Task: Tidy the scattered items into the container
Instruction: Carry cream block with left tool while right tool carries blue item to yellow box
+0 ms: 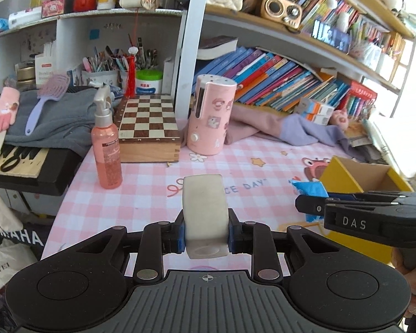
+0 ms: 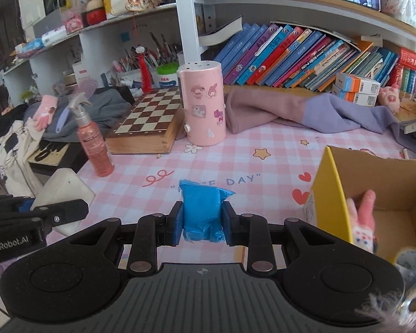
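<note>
free: pink checked tablecloth [image 2: 263,172] ahead | obstacles: pink canister [image 2: 203,102], spray bottle [image 2: 93,141], chessboard box [image 2: 149,122]

Left wrist view: sits just behind the left gripper [image 1: 206,233], looks forward and down along its fingers over the pink checked tablecloth [image 1: 141,194] towards the shelves; the right gripper [image 1: 305,208] enters from the right edge.
Right wrist view: sits just behind the right gripper [image 2: 203,226], faces the same way, close above the tablecloth [image 2: 263,172]; the left gripper [image 2: 69,211] enters from the left edge.
Shared: chessboard [image 1: 148,119] [image 2: 149,113], pink cylinder [image 1: 209,116] [image 2: 203,105], spray bottle [image 1: 106,144] [image 2: 93,141], yellow cardboard box [image 1: 344,177] [image 2: 330,194], leaning books [image 1: 277,83] [image 2: 291,52].
</note>
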Motion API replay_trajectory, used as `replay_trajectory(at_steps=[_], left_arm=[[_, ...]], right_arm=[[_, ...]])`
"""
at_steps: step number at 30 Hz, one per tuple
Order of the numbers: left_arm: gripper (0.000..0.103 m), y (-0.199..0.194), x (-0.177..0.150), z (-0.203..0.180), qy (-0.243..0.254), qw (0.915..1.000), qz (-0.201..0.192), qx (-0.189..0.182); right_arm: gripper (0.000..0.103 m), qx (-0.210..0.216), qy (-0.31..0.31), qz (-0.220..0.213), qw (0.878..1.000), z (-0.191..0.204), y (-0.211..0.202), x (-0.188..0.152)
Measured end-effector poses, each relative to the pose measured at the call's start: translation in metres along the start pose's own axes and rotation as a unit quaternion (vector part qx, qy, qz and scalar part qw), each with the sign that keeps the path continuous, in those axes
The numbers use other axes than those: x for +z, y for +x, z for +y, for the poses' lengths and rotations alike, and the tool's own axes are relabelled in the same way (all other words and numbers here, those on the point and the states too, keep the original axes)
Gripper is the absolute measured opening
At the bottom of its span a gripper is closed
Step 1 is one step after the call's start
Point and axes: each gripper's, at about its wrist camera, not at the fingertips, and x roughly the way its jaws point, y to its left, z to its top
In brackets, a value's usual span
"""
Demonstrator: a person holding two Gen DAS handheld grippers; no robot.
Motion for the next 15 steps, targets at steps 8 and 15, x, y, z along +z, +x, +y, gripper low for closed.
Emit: replay_trajectory(at_steps=[8, 15], left_arm=[[0.025, -0.047, -0.020, -0.003, -0.008, 0.9998, -0.014, -0.009], [0.025, -0.086, -0.046, -0.006, -0.013, 0.9997, -0.015, -0.015]], right_arm=[[0.026, 0.010, -0.005, 0.000, 1.000, 0.017, -0.039, -0.027], [0.026, 0.020, -0.012, 0.006, 1.000, 0.036, -0.073, -0.056]])
